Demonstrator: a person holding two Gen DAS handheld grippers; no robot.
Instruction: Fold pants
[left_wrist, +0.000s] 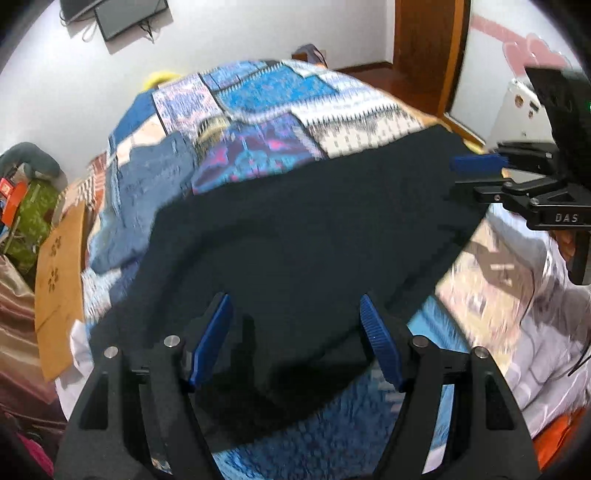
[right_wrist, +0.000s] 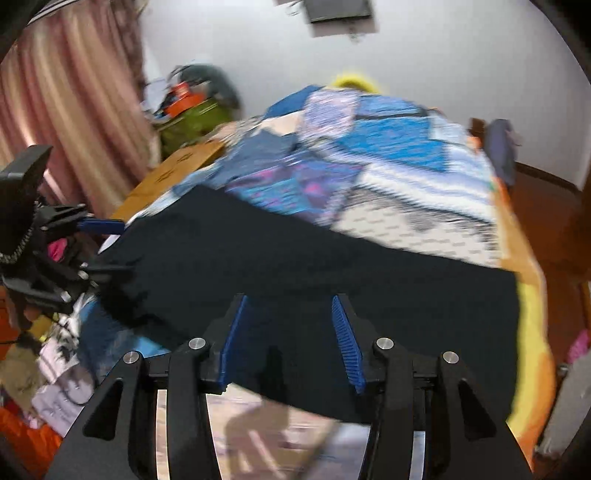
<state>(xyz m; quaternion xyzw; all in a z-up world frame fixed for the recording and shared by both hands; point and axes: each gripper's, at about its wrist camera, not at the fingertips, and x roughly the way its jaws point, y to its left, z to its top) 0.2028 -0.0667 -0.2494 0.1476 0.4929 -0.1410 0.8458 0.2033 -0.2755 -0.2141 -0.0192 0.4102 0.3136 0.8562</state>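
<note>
Dark navy pants (left_wrist: 303, 229) lie spread flat across the near part of a bed with a blue patchwork cover (left_wrist: 258, 110); they also show in the right wrist view (right_wrist: 314, 266). My left gripper (left_wrist: 295, 332) is open, its blue pads (left_wrist: 212, 336) apart just above the pants' near edge. My right gripper (right_wrist: 291, 336) is open above the pants' near edge too. Each gripper shows in the other's view: the right one (left_wrist: 480, 173) at the pants' right end, the left one (right_wrist: 107, 247) at the left end. Both views are motion-blurred.
A brown cardboard sheet (left_wrist: 61, 288) lies at the bed's left side by clutter (left_wrist: 22, 206) and a pink curtain (right_wrist: 70, 103). A wooden floor (right_wrist: 546, 206) and door (left_wrist: 428, 40) lie to the right. A screen (left_wrist: 129, 14) hangs on the far white wall.
</note>
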